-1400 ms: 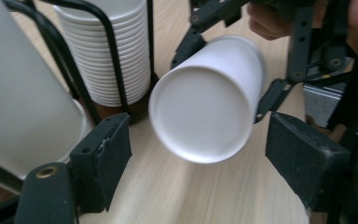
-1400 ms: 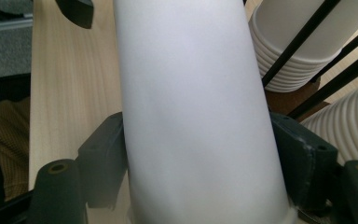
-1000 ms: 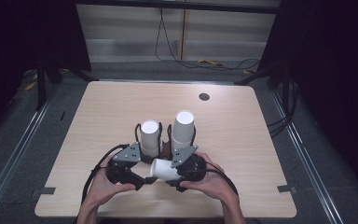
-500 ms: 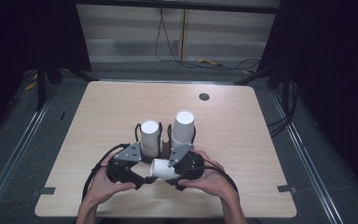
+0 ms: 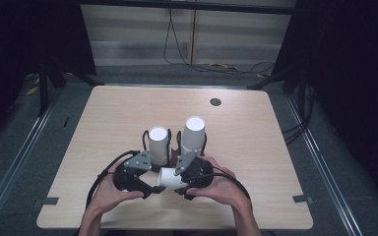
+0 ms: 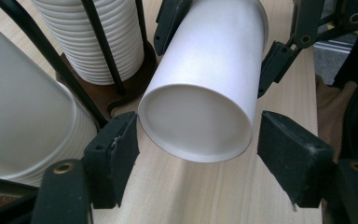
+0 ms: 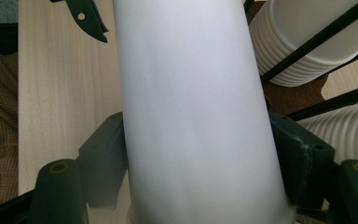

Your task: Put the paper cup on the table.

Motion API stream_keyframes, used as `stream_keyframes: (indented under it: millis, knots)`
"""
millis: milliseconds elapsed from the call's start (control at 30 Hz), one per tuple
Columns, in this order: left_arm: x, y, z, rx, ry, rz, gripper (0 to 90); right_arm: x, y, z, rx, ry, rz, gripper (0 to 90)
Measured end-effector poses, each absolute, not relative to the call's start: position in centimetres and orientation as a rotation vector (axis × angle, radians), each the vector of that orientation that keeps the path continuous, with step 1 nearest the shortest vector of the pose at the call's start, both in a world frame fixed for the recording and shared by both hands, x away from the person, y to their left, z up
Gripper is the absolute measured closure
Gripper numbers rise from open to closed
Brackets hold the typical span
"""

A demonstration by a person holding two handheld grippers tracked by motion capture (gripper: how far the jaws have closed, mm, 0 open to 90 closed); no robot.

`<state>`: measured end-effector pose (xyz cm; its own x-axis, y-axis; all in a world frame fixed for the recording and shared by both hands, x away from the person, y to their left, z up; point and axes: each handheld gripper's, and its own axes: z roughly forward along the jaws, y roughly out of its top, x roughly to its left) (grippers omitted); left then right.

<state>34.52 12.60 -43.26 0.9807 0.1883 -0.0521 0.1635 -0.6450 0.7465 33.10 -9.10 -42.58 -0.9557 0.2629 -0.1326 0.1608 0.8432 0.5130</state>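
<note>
At the left of the high view, the person's left hand (image 5: 109, 189) is holding the left claw (image 5: 150, 183) low over the near edge of the pale wooden bench (image 5: 103, 118), aiming it rightward. In the left gripper view its jaws are standing wide apart, one on each side of the closed bottom of a single white paper cup (image 6: 205, 88); the left jaw is sitting right at the cup's rim and the right one is clear of it. That cup (image 5: 171, 178) is lying sideways between the two claws, just above the bench. Just behind them, two stacks of white cups are standing in black wire holders on dark round bases: the left stack (image 5: 158, 145) and the slightly taller right stack (image 5: 193, 135). Farther right, the right hand (image 5: 224, 184) is gripping the right claw (image 5: 179, 182), whose jaws are pressing against both sides of the cup's wall (image 7: 196, 116), holding it. Far back on the bench, a small dark round disc (image 5: 215, 102) is lying near the rear edge.
</note>
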Motion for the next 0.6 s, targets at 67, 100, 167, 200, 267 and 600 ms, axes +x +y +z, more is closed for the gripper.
stream_keyframes:
  millis: [67,100,167,200,267,600]
  knots:
    - [34.64,12.59,-43.26,2.281,0.245,0.042,27.5,33.08,-8.97,-42.49,0.319,2.828,0.756,27.0]
    - [34.74,12.61,-43.26,2.285,0.237,0.036,27.6,33.1,-8.92,-42.44,0.311,2.827,0.755,26.9]
    - [34.67,12.65,-43.31,2.28,0.23,0.028,33.2,33.08,-8.82,-42.45,0.307,2.825,0.755,26.9]
    - [34.62,12.63,-43.31,2.285,0.224,0.032,33.2,33.11,-8.77,-42.52,0.304,2.83,0.749,27.0]
    - [34.64,12.64,-43.32,2.286,0.232,0.028,33.2,33.17,-8.68,-42.64,0.3,2.827,0.739,27.1]
    - [34.9,11.95,-43.87,2.318,0.188,-0.012,31.4,33.07,-8.3,-42.8,0.275,2.854,0.729,27.4]
